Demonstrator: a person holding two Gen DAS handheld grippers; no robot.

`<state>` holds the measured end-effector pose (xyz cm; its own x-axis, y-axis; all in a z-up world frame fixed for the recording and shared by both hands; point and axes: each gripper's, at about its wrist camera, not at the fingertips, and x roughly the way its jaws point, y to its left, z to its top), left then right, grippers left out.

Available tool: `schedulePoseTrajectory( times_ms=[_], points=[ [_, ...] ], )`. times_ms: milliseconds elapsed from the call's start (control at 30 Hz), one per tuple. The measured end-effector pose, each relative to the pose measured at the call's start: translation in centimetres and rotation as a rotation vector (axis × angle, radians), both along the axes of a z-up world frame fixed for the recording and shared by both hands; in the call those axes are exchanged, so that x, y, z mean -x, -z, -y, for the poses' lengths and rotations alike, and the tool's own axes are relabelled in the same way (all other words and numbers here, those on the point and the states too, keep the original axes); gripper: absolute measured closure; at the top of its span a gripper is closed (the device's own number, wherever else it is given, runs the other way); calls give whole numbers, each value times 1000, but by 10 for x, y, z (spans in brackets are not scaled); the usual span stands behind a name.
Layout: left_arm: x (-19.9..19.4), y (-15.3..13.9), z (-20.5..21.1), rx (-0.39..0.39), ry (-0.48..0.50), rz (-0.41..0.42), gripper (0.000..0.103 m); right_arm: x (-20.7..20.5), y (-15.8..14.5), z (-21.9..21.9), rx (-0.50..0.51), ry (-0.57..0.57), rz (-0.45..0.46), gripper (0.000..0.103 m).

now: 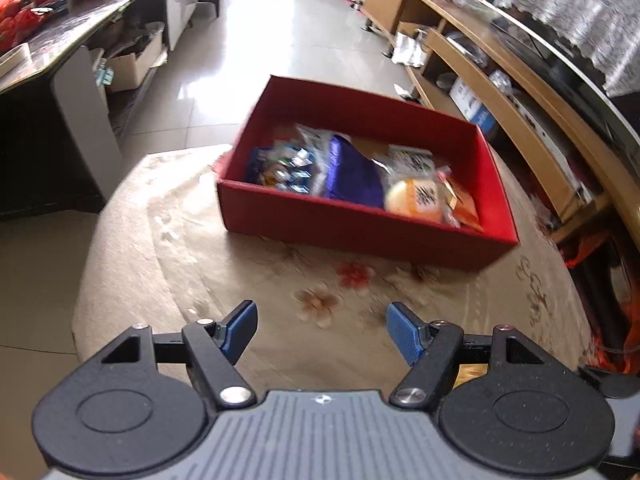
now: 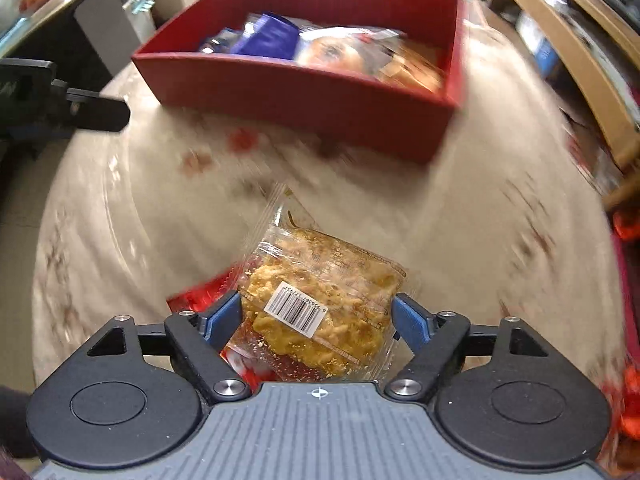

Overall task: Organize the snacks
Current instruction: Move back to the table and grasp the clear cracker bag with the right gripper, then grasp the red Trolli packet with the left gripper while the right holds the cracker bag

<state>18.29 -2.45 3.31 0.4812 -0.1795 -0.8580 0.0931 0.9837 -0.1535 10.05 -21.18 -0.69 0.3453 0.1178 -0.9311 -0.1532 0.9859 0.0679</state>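
An open red box stands on the round table and holds several wrapped snacks, among them a purple packet and a round yellow cake. My left gripper hangs open over the floral cloth in front of the box, nothing between its blue pads. In the right wrist view my right gripper is shut on a clear packet of crumbly yellow pastry with a barcode sticker, short of the red box. A red wrapper shows beneath the packet. The left gripper's finger reaches in from the left edge.
The floral tablecloth covers the round table. A long wooden shelf unit runs along the right side. At left stands a dark desk with red bags on it, and cardboard boxes sit under it on the tiled floor.
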Motion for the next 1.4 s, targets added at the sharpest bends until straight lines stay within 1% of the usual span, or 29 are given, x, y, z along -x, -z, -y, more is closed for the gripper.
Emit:
schedulePoseTrajectory(
  times_ms=[67, 100, 133, 167, 200, 233, 300, 400, 467, 500, 533, 567, 633, 667, 700, 767, 833, 900, 933, 1000, 1033, 1100, 1133, 1167, 1233, 1300, 1400],
  points=[
    [9, 4, 11, 0, 37, -16, 36, 14, -4, 20, -58, 52, -7, 36],
    [15, 7, 20, 1, 70, -28, 36, 19, -6, 31, -89, 84, -9, 43],
    [21, 10, 27, -3, 100, -37, 36, 23, -6, 37, -94, 101, -6, 43],
    [26, 13, 35, -12, 128, -46, 35, 25, -5, 42, -79, 113, -7, 43],
    [32, 16, 43, -26, 155, -55, 35, 26, -2, 45, -61, 104, -20, 39],
    [37, 20, 50, -42, 174, -61, 35, 28, 0, 47, -59, 89, -39, 31],
    [46, 24, 57, -55, 194, -69, 35, 35, 1, 44, -68, 44, -63, 24],
    [50, 30, 60, -55, 191, -89, 35, 51, -4, 45, -30, 8, -43, 20],
    [49, 31, 58, -44, 183, -106, 35, 56, -7, 47, 46, -4, 0, 20],
    [49, 32, 57, -33, 177, -113, 35, 57, -9, 44, 85, -38, 22, 20],
    [49, 33, 55, -25, 174, -119, 35, 58, -11, 40, 125, -100, 39, 20],
    [49, 33, 54, -18, 173, -123, 35, 59, -13, 33, 190, -195, 53, 19],
    [50, 33, 51, -10, 177, -126, 35, 61, -14, 22, 329, -354, 79, 11],
    [50, 34, 51, -10, 182, -129, 35, 60, -14, 16, 390, -440, 91, 10],
    [50, 36, 51, -11, 189, -134, 35, 57, -15, 11, 414, -507, 95, 10],
    [50, 39, 53, -6, 210, -149, 35, 48, -17, 0, 391, -614, 100, 8],
    [51, 43, 55, -2, 230, -164, 35, 35, -11, -10, 385, -679, 102, 3],
    [54, 46, 56, -8, 238, -176, 35, 20, 3, -16, 391, -738, 74, 3],
    [54, 48, 56, -11, 239, -183, 35, 15, 12, -20, 396, -748, 55, 3],
    [54, 52, 55, -10, 234, -197, 35, 2, 29, -18, 387, -727, 22, 4],
    [54, 53, 54, -7, 229, -205, 35, -3, 34, -16, 367, -689, 21, 4],
    [52, 58, 52, 3, 212, -222, 35, -7, 34, -1, 282, -572, 15, 5],
    [52, 59, 52, 8, 200, -231, 35, -7, 33, 9, 234, -494, 10, 10],
    [51, 61, 52, 12, 187, -239, 35, -6, 33, 17, 201, -414, 2, 13],
    [52, 63, 53, 22, 154, -255, 35, 1, 31, 25, 176, -296, -3, 16],
    [56, 62, 54, 32, 129, -255, 35, 11, 29, 31, 164, -231, -4, 19],
    [69, 58, 55, 39, 133, -245, 35, 25, 21, 42, 100, -128, 0, 21]
  ],
)
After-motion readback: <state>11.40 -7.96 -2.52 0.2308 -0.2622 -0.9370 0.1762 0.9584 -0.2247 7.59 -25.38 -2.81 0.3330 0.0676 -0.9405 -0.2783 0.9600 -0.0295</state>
